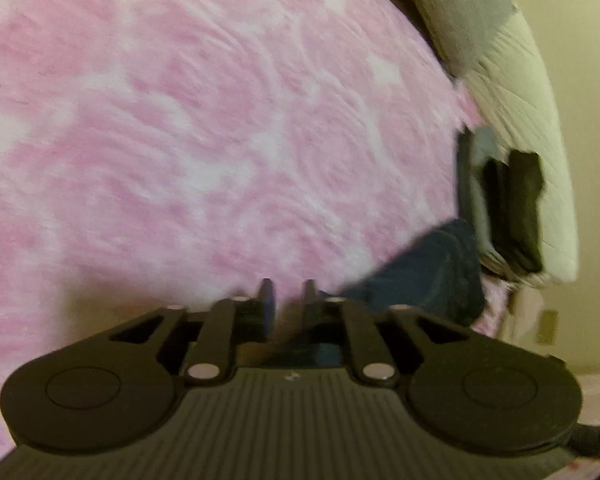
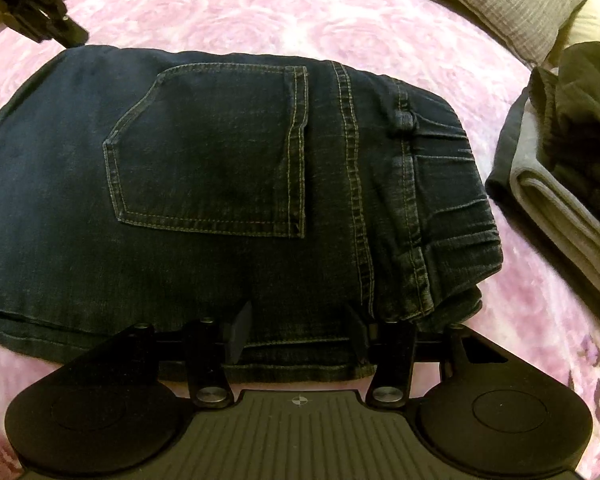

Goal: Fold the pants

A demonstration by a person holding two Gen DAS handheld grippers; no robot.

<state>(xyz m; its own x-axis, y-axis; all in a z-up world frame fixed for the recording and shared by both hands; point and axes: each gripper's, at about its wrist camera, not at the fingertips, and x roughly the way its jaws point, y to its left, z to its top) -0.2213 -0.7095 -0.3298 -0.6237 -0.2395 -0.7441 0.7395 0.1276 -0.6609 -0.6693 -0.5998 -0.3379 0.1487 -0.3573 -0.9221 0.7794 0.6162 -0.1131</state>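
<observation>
- We find a pink-and-white fleece blanket with a rose pattern [image 2: 260, 4] covering the whole work surface; it also fills most of the left wrist view [image 1: 180, 120].
- We note the dark blue denim pants with tan stitching [image 2: 204, 168] lying folded flat on that blanket, back pocket uppermost, waistband and belt loop to the right. In the left wrist view only one corner of them shows [image 1: 420, 276], at lower right.
- We record a stack of folded dark and grey garments [image 2: 560, 168] on the blanket just beside the pants' waistband end, apart from it; the same stack appears in the left view [image 1: 500, 208].
- We see a grey ribbed pillow [image 2: 512, 4] and a cream quilted cover [image 1: 512, 92] at the far edge.
- The right gripper [image 2: 296, 332] hangs over the near hem of the pants, its jaws standing well apart with denim beneath and between them; the pads do not press on it.
- The left gripper [image 1: 286, 300] holds nothing: a narrow gap, only blanket between the fingers. In the right view it sits at the pants' far left corner [image 2: 40, 4], and we cannot tell if it touches.
</observation>
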